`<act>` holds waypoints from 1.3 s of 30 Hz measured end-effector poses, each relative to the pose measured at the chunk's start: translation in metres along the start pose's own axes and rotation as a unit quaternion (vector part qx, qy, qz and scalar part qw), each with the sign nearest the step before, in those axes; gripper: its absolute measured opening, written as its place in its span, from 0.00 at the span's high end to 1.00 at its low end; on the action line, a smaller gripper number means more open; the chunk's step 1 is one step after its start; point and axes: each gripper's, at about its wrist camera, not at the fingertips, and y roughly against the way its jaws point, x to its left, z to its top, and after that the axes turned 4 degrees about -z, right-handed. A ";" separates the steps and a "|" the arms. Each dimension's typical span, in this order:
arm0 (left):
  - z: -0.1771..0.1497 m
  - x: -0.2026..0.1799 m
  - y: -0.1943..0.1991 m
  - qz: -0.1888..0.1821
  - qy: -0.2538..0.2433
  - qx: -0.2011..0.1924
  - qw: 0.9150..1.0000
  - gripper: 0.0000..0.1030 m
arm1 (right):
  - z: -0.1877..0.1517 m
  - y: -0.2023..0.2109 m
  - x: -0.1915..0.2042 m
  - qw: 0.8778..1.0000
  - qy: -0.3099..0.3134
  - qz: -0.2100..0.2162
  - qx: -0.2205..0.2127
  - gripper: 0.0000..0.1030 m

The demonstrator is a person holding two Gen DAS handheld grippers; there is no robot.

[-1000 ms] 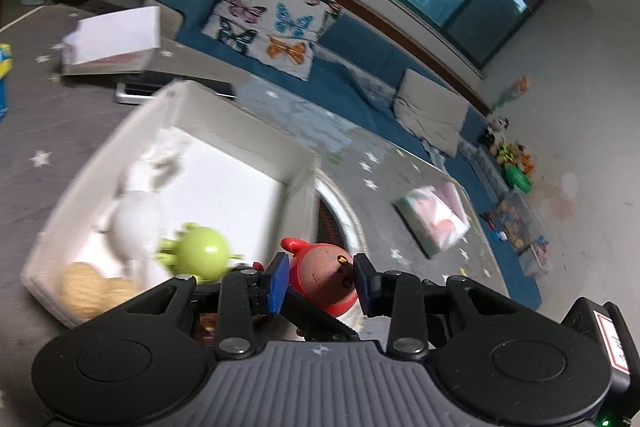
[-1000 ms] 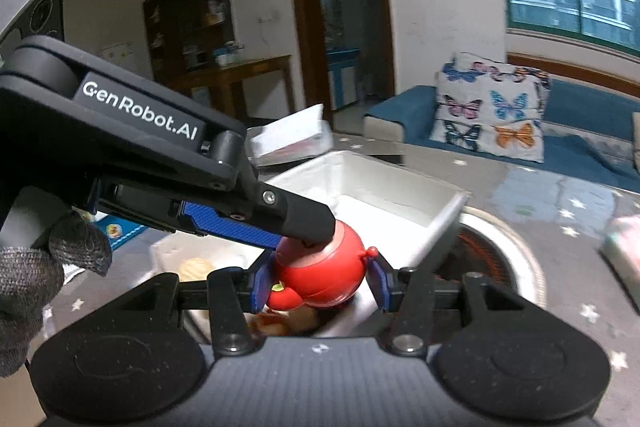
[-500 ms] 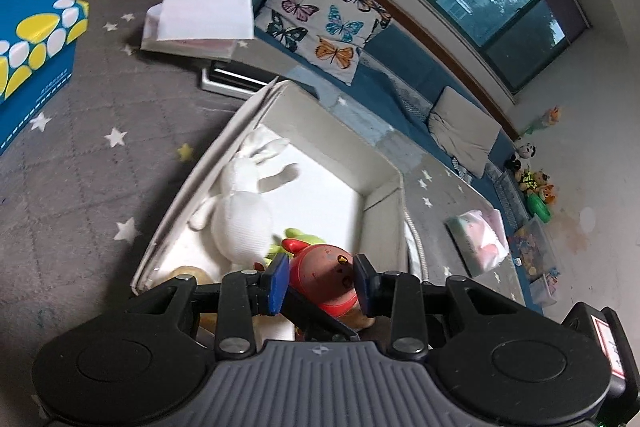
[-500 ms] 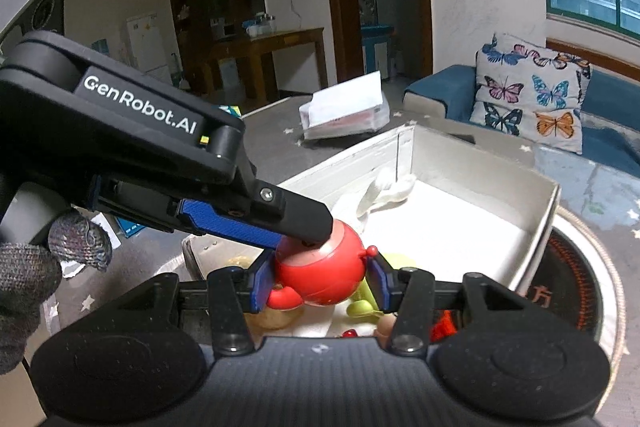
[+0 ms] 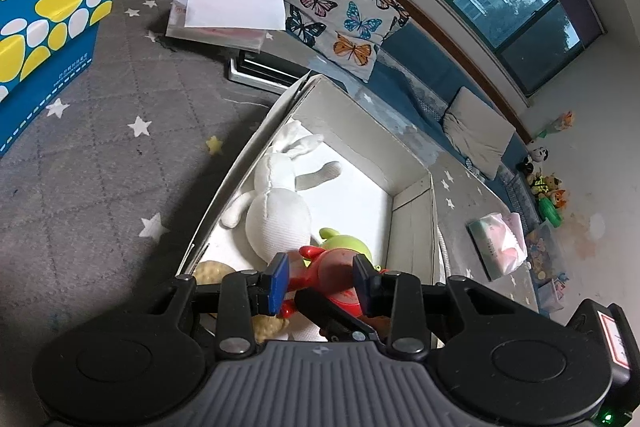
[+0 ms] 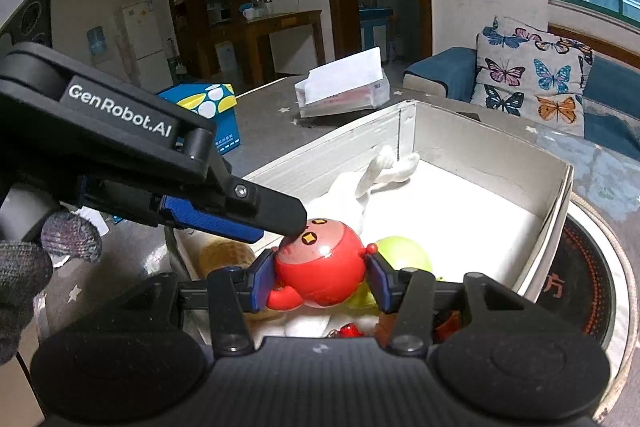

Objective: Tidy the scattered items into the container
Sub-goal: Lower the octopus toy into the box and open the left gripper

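Note:
A red round toy (image 6: 320,269) is held over the near end of the white box (image 6: 556,203). My right gripper (image 6: 319,279) is shut on the red toy. My left gripper (image 5: 318,277) is also shut on the red toy (image 5: 332,273), and its fingertip (image 6: 280,213) presses on the toy's top in the right wrist view. Inside the box (image 5: 412,187) lie a white plush rabbit (image 5: 280,203), a green round toy (image 5: 344,245) and a tan biscuit-like toy (image 5: 214,271).
The box stands on a grey star-patterned table (image 5: 100,155). A blue and yellow carton (image 5: 44,39) is at the left, a tissue pack (image 5: 228,13) behind the box, a wrapped packet (image 5: 500,243) at the right. A round hotplate (image 6: 588,275) lies beside the box.
Both grippers, holding the red toy together, have moved over the box and lower into its near end. The box's contents now lie right under the toy.

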 end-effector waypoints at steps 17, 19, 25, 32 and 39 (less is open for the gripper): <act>-0.004 -0.002 0.009 0.014 -0.013 -0.007 1.000 0.64 | -0.001 0.012 0.006 1.000 0.012 -0.008 -0.004 0.46; -0.005 -0.003 0.010 0.017 -0.016 -0.008 1.000 0.64 | -0.001 0.013 0.007 1.000 0.014 -0.009 -0.004 0.46; -0.008 -0.005 0.016 0.019 -0.022 -0.012 1.000 0.64 | -0.003 0.018 0.007 1.000 0.018 -0.014 -0.006 0.38; -0.013 -0.008 0.019 0.024 -0.027 -0.013 0.999 0.64 | -0.006 0.023 0.006 1.000 0.019 -0.020 -0.005 0.38; -0.018 -0.012 0.029 0.033 -0.040 -0.022 0.998 0.64 | -0.006 0.031 0.008 0.999 0.023 -0.021 -0.011 0.33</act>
